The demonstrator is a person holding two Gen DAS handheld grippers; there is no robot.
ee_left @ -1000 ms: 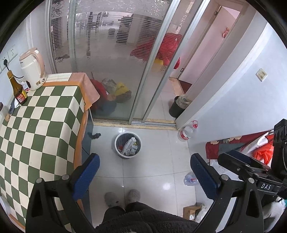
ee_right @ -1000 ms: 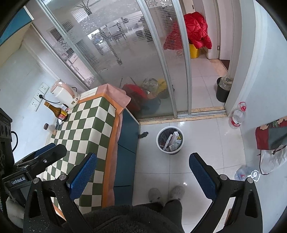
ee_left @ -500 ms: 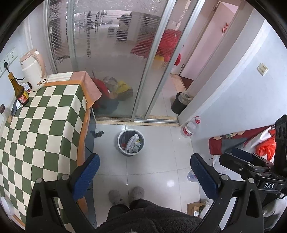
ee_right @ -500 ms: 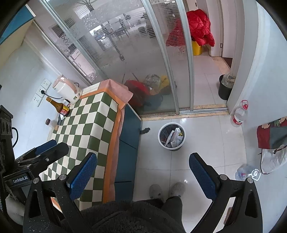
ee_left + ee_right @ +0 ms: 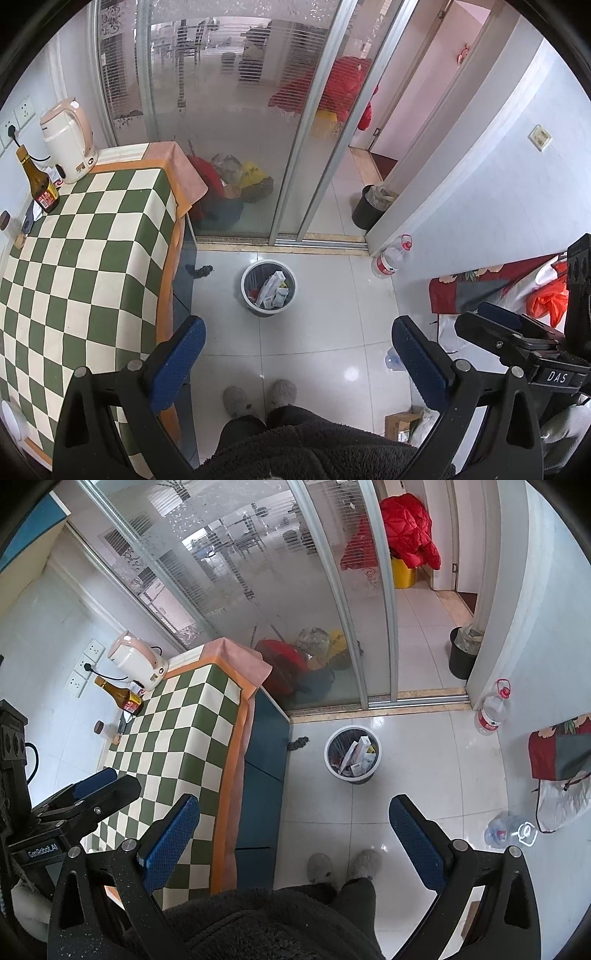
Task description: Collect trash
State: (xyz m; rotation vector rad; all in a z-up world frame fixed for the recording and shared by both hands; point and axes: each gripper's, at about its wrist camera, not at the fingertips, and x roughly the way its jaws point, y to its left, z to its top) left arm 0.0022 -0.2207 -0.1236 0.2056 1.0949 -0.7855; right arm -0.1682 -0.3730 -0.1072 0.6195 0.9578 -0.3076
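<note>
A grey waste bin with cartons and wrappers in it stands on the white tiled floor; it also shows in the right wrist view. My left gripper is open and empty, held high above the floor, well short of the bin. My right gripper is open and empty at a similar height. Each gripper shows in the other's view, the right one at the far right and the left one at the far left. A crushed clear bottle lies on the floor at the right.
A table with a green checked cloth stands at the left, with a kettle and a brown bottle on it. A glass sliding door is behind. A water jug, a black bin and a small box are on the floor. The person's slippers are below.
Both grippers have drifted a little, so the bin and table sit slightly further along in the views. Both stay open and empty.
</note>
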